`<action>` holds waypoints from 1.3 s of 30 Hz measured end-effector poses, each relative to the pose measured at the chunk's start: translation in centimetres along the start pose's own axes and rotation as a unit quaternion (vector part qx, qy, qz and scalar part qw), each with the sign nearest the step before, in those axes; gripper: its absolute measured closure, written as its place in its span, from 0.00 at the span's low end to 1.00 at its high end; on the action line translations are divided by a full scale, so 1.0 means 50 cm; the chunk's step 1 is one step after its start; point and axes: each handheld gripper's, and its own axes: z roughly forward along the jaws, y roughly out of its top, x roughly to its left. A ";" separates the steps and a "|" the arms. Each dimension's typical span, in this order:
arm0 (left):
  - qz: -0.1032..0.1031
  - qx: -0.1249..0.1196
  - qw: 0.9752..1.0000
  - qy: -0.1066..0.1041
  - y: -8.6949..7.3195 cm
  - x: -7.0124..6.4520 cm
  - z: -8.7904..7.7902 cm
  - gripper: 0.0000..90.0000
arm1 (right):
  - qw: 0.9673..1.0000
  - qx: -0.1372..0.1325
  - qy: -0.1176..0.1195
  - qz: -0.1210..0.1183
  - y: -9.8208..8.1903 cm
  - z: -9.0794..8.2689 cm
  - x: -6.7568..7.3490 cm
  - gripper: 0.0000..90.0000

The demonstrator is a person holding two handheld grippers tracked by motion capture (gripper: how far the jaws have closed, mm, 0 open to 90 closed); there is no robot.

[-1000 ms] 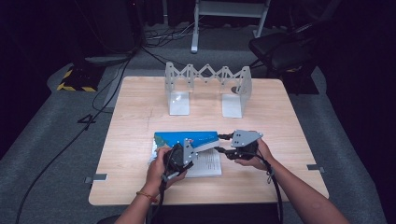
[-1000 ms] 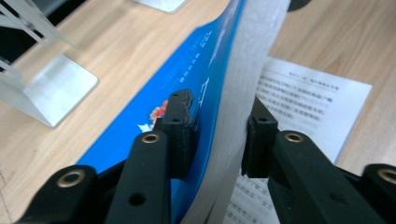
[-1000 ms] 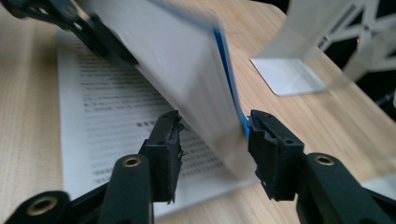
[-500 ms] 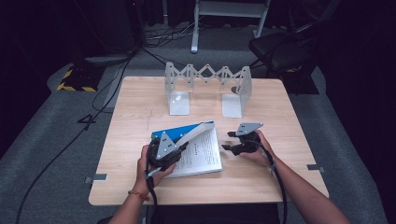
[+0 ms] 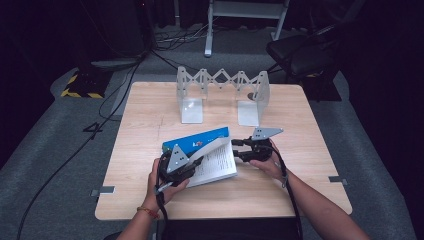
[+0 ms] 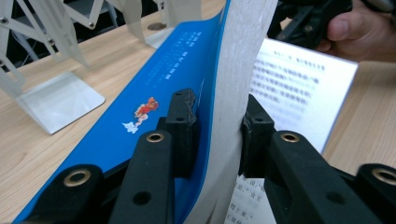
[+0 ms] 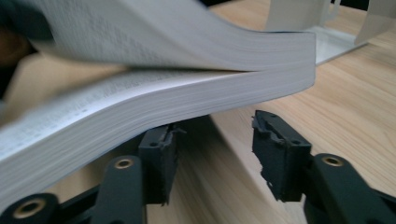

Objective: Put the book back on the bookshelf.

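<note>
On the wooden table, near its front middle, lies an open paperback book with a blue cover, long axis running left to right with a slight climb toward the far right, spine along the far side, printed pages facing up. Left gripper clenched on the front cover together with a thick sheaf of pages, holding that wad lifted and arched upward off the rest of the block; one pad on the blue cover, the other against the page edges. Right gripper released, jaws spread wide, set low on the tabletop at the book's right edge, one jaw tucked beneath the overhanging page block, the other clear beside it. Beyond the book, well apart, stands a white expandable metal book rack, upright, stretched across the table's far half.
</note>
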 end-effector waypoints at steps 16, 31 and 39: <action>0.011 -0.047 0.995 -0.086 0.067 -0.054 0.075 0.79 | 0.994 -0.079 -0.068 -0.039 0.062 -0.146 0.012 0.62; 0.062 -0.036 0.996 -0.045 0.011 -0.053 0.000 0.64 | 0.992 -0.099 -0.005 -0.083 0.118 -0.108 0.098 0.58; 0.017 -0.015 0.995 -0.102 -0.020 -0.014 0.013 0.52 | 0.995 -0.067 -0.010 -0.073 0.121 -0.068 0.085 0.49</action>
